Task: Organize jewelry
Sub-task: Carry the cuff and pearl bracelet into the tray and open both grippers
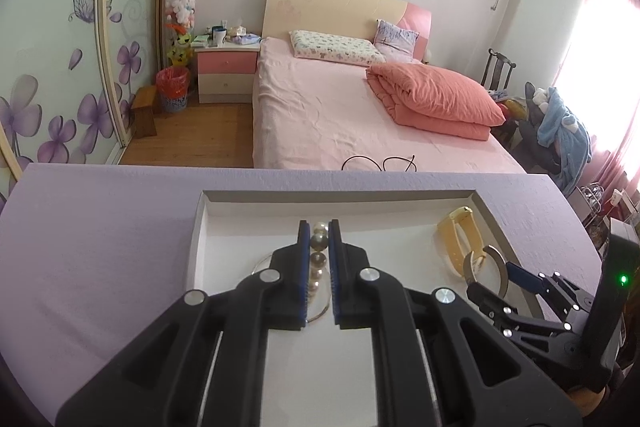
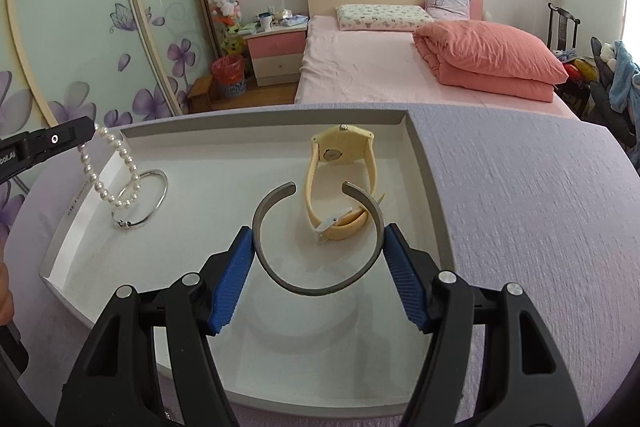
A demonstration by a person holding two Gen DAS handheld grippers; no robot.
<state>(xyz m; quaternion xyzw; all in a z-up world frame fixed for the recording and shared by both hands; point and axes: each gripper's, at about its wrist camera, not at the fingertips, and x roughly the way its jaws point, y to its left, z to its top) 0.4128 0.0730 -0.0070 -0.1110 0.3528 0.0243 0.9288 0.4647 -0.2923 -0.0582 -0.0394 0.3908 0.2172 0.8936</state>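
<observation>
Both pieces are being carried over the shallow white rectangular tray, which is sitting on the lilac textured tabletop, so the step in hand looks like the delivery of jewelry into the tray.

The left tongs are pinching the string of white pearl beads, with the blue pads pressed nearly together on the strand. In the right wrist view the pearls are hanging down in a loop from those tongs, and the bottom of the loop is lying on or just above the thin round silver wire bangle at the tray's left end; whether they are touching cannot be told.

The right tongs are standing moderately wide, squeezing the open grey metal cuff bracelet by its two sides, with its gap facing away. The cuff is being held just above the tray floor, as its shadow beneath suggests, close in front of the pale yellow rubber-strapped wristwatch, which is lying on its side in the tray's right half.

Next, judging from the layout, each hand is needing a bare patch of tray. The cuff wants lowering flat short of the watch strap before the pads part. The pearls want easing down beside the wire bangle, not across it, so the strand is not tangling with it.
</observation>
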